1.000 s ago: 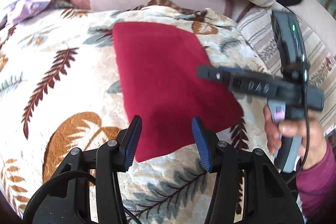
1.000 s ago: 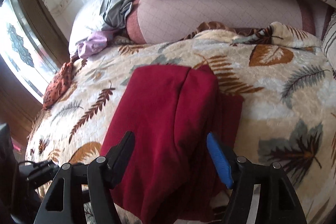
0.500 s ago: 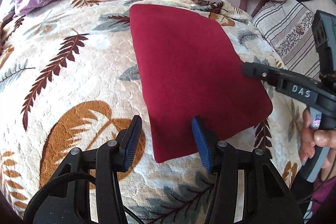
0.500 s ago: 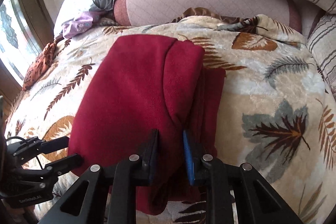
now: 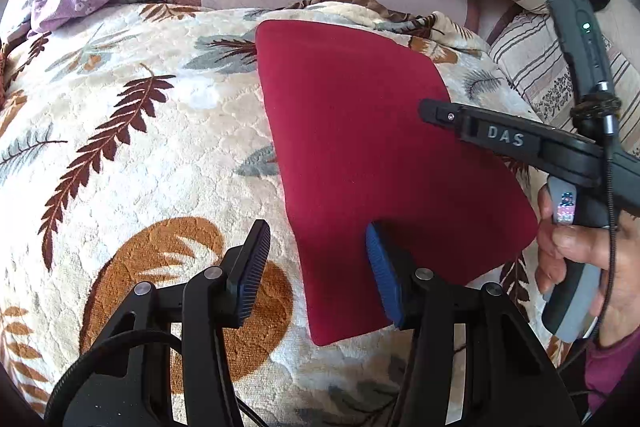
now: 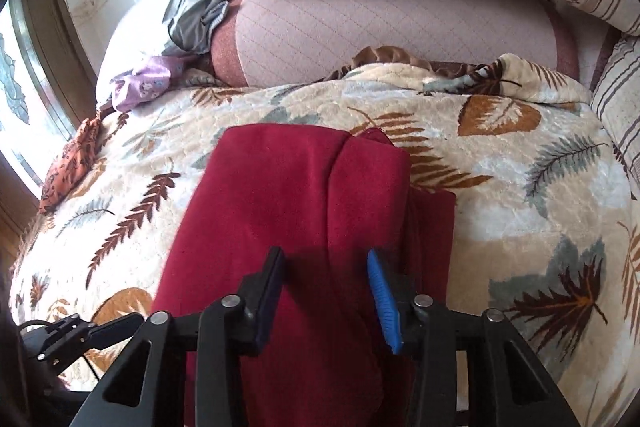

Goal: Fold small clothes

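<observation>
Red cloth [image 5: 384, 163] lies flat on the leaf-print blanket [image 5: 132, 155] in the middle of the bed, already folded into a rough rectangle. In the right wrist view a loose flap [image 6: 372, 179] is doubled over on its right side, with a lower layer [image 6: 434, 223] sticking out past it.

Right gripper [image 6: 326, 291] sits over the near part of the cloth; its jaws have just been opening, fingers now part spread with red fabric between them, pads not clearly pressing it. Left gripper [image 5: 316, 267] is spread wide at the cloth's near left edge: right finger [image 5: 380, 267] over the cloth, left finger [image 5: 252, 267] over bare blanket, nothing pinched.

Risks, as a judgement:
- the right pads may snag the top layer as they pull away and drag the flap open
- the left gripper could close on only one layer, or pinch blanket along with cloth, and skew the next fold
- the soft, plush blanket gives no firm backing, so edges may slide out of line

Pillows [image 6: 400, 23] at the far side are well apart.
</observation>
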The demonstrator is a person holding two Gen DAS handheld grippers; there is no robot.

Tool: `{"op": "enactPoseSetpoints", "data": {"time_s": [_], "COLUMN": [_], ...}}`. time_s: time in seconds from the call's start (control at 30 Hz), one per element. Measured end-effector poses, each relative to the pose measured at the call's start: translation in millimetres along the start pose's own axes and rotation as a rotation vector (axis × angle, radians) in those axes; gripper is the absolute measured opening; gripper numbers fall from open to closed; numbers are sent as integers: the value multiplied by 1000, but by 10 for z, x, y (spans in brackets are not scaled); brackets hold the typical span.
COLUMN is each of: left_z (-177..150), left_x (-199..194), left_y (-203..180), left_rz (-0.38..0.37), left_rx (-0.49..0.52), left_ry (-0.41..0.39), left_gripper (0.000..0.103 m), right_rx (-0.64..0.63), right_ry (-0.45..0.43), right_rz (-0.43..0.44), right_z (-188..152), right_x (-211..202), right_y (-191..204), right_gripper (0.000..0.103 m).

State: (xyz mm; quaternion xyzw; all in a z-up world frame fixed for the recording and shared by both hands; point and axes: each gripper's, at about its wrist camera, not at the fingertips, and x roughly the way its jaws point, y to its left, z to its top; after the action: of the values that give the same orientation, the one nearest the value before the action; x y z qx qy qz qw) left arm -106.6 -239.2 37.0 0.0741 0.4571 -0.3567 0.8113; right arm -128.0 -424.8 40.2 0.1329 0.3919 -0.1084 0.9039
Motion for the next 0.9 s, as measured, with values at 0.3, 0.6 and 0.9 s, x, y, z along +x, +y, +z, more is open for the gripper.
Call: {"op": "enactPoseSetpoints", "data": {"time_s": [0.3,0.6,0.9], "left_z": [-2,62,130], "left_x": [9,-76,296], "left_y": [11,157,337], "left_rz": [-1,-75,-294], "left_rx": [-12,-108,-274], "left_ry": [0,-27,30], "left_gripper": [59,59,70], "right_rx": [0,49,184], "right_ry": [13,-22,-7], "right_rz": [-51,-22,94], "right_z": [-80,-201,-288], "right_x": [207,-194,82], "right_y": [-199,-183,-594], "right_gripper": [36,52,88]}}
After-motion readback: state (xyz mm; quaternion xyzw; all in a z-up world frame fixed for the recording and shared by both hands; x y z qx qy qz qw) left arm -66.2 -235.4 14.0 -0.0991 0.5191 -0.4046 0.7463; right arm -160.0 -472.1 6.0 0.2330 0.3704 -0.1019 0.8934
